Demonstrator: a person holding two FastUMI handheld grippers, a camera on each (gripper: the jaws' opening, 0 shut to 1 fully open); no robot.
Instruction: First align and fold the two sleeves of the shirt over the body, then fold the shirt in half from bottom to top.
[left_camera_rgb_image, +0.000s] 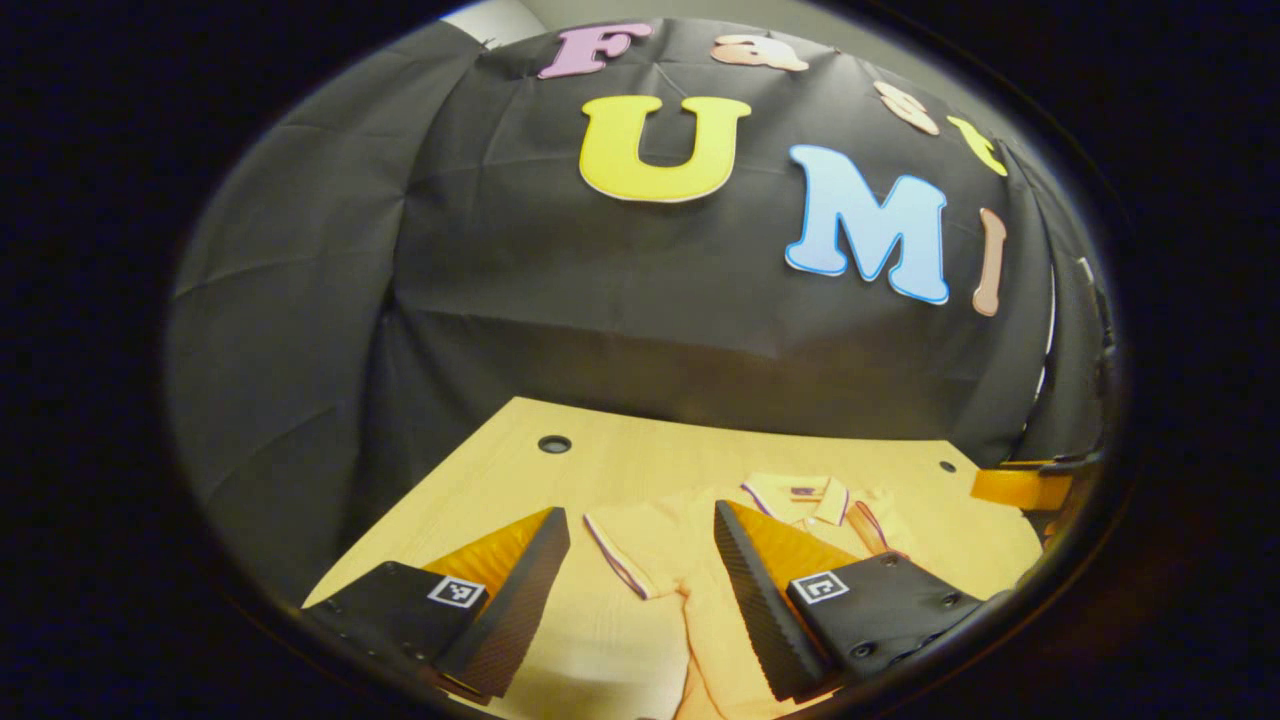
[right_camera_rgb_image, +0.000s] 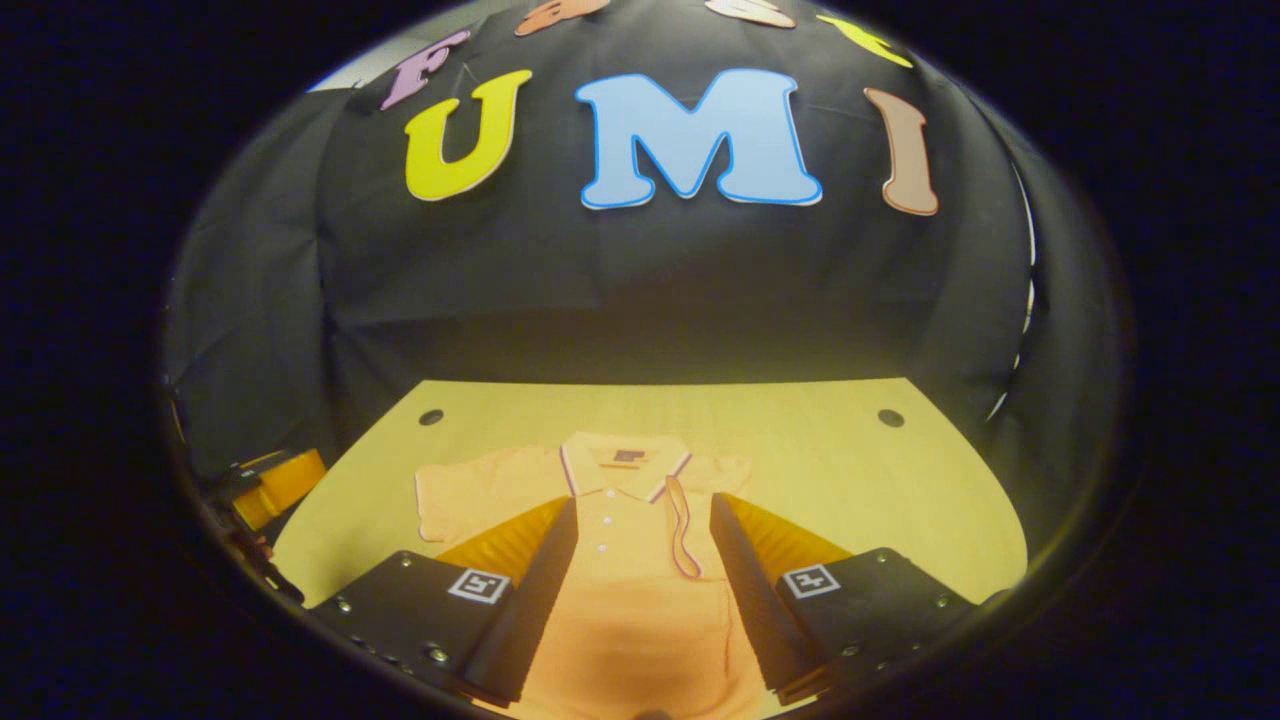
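Flat on the table (right_camera_rgb_image: 900, 470) the shirt (right_camera_rgb_image: 620, 590) is spread, collar far; one sleeve (right_camera_rgb_image: 680, 530) is seen folded inward, the other sleeve (right_camera_rgb_image: 460, 495) spread. Left gripper (left_camera_rgb_image: 640, 590) and right gripper (right_camera_rgb_image: 645, 590) are held agape above, grasping nothing. If one layer is pinched, the fold could be dragged askew.

One shirt (right_camera_rgb_image: 620, 560) lies on one bench (right_camera_rgb_image: 860, 470), low in the centre of the right gripper view. It has one collar (right_camera_rgb_image: 625, 465) at its top edge and two sleeves: one sleeve (right_camera_rgb_image: 455, 500) spread out at the left of that frame, the other sleeve (right_camera_rgb_image: 683, 525) folded over the body just right of centre. Three small buttons (right_camera_rgb_image: 603, 522) run in a column below the collar. Two round holes sit in the bench, one hole (right_camera_rgb_image: 431, 417) at the upper left and one hole (right_camera_rgb_image: 890, 417) at the upper right. Two grippers count: the right gripper (right_camera_rgb_image: 645, 600) at the bottom of its frame, the left gripper (left_camera_rgb_image: 640, 600) at the bottom of the left gripper view, each with two fingers set apart and one square marker on each finger mount, four markers in all
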